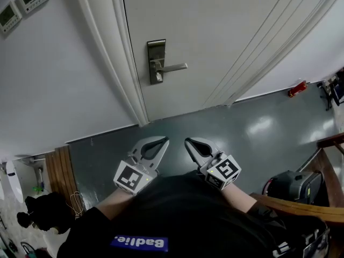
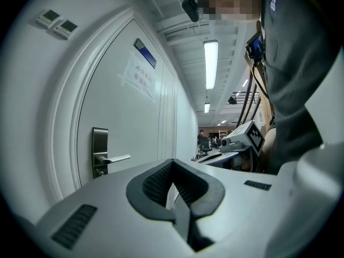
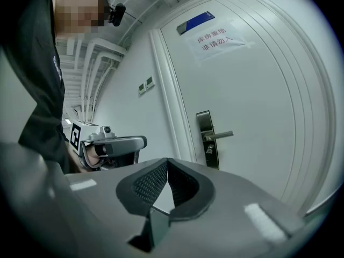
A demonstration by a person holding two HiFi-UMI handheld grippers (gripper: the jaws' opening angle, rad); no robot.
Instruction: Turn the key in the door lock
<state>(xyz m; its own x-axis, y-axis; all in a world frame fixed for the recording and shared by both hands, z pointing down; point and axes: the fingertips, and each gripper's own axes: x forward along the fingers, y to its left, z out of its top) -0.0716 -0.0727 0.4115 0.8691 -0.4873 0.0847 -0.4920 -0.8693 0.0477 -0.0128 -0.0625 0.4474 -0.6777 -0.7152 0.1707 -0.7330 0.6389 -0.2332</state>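
Lock plate [image 1: 156,61] of brushed metal sits near the left edge of the white door [image 1: 226,26], with its lever handle [image 1: 174,67] pointing away from the door frame [image 1: 126,63]. Just under the lever a small metal piece [image 3: 209,150] sticks out of the plate; it looks like the key, but it is too small to be sure.

Both grippers are held low in front of the person, well short of the plate and touching nothing on the door. In the head view the left gripper [image 1: 164,140] lies straight below the plate and the right gripper [image 1: 188,141] below it and slightly to the right, the two close side by side over the grey floor [image 1: 242,133].

The left gripper's jaws are closed tip to tip with nothing between them. In its own view the plate [image 2: 99,152] stands to the left of the tips, far beyond them. The right gripper's jaws also meet at the tips and are empty. In its own view the plate [image 3: 206,138] stands above and to the right of them.
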